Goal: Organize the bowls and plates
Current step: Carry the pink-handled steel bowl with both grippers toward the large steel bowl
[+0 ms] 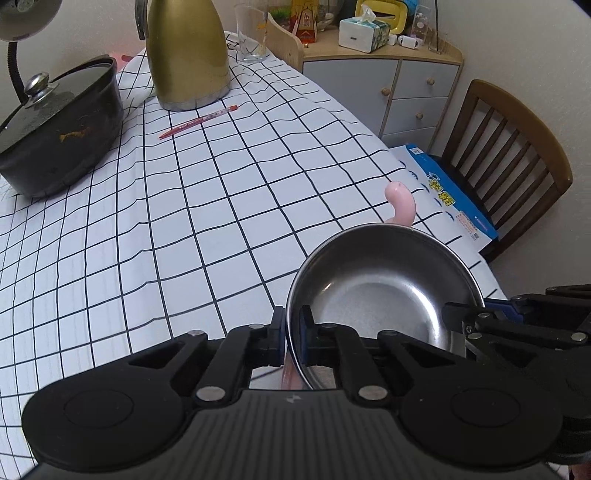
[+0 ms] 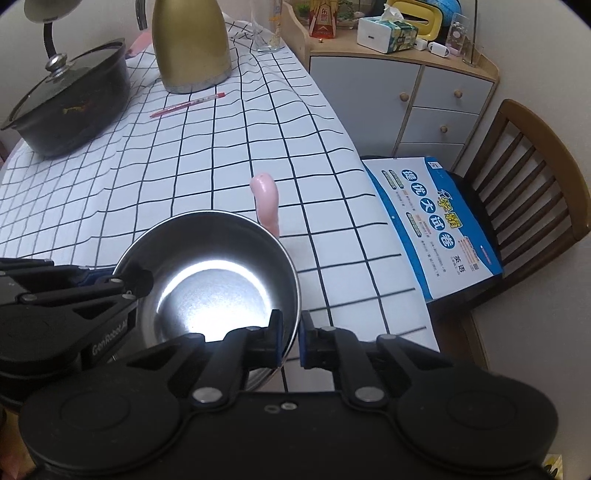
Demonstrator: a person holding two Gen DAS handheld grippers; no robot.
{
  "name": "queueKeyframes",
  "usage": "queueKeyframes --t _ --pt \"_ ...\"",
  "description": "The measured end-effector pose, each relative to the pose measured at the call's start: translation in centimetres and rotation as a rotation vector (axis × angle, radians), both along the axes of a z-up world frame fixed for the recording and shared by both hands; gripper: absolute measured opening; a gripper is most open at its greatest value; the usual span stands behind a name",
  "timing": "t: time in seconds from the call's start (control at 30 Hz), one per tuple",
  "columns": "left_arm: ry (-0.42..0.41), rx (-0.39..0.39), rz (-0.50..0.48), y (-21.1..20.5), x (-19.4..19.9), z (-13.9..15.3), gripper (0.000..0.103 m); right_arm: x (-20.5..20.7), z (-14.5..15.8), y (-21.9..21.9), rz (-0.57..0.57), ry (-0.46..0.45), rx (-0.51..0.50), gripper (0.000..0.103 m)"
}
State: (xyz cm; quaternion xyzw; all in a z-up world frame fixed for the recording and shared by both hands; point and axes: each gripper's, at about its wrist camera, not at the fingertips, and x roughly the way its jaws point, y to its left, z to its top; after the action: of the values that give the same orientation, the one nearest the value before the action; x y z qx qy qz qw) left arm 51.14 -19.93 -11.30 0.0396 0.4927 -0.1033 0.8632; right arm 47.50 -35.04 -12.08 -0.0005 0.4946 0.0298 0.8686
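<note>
We could not see what the pink object [image 1: 400, 205] stood on — the steel bowl [image 1: 384, 284] hid its base. The lamp [image 1: 22, 22] was cut off at the top edge.

Domestic dining room or eat-in corner of a home. Bench [image 2: 221, 155]: dining table under a white cloth with a black grid. On it: black lidded cooking pot [image 2: 70, 107] with glass lid and metal knob; gold-coloured thermos jug [image 2: 192, 44]; clear drinking glass [image 2: 266, 26]; red pen [image 2: 188, 104]. Beside the bench: wooden slat-back dining chair [image 2: 517, 192] carrying a blue-and-white printed booklet [image 2: 432, 221] with Chinese characters. Against the wall: low cabinet [image 2: 406, 96] with grey doors, drawers and round wooden knobs, its top holding a tissue box [image 2: 384, 33] and small household clutter. Gooseneck lamp [image 1: 14, 48] at the far left corner.
</note>
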Motion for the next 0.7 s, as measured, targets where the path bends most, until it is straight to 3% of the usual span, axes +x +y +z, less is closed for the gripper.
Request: queueKeyframes --t 0.3,0.7 --pt "-0.028 0.002 -0.006 -1.0 -4.4 4.1 0.006 -4.1 3.5 -1.5 -0.003 -0.034 0.023 0.008" --pt "-0.052 0.016 0.023 -2.5 -13.5 8.2 0.006 -11.5 7.1 -3.3 0.051 -0.077 0.034 0.008"
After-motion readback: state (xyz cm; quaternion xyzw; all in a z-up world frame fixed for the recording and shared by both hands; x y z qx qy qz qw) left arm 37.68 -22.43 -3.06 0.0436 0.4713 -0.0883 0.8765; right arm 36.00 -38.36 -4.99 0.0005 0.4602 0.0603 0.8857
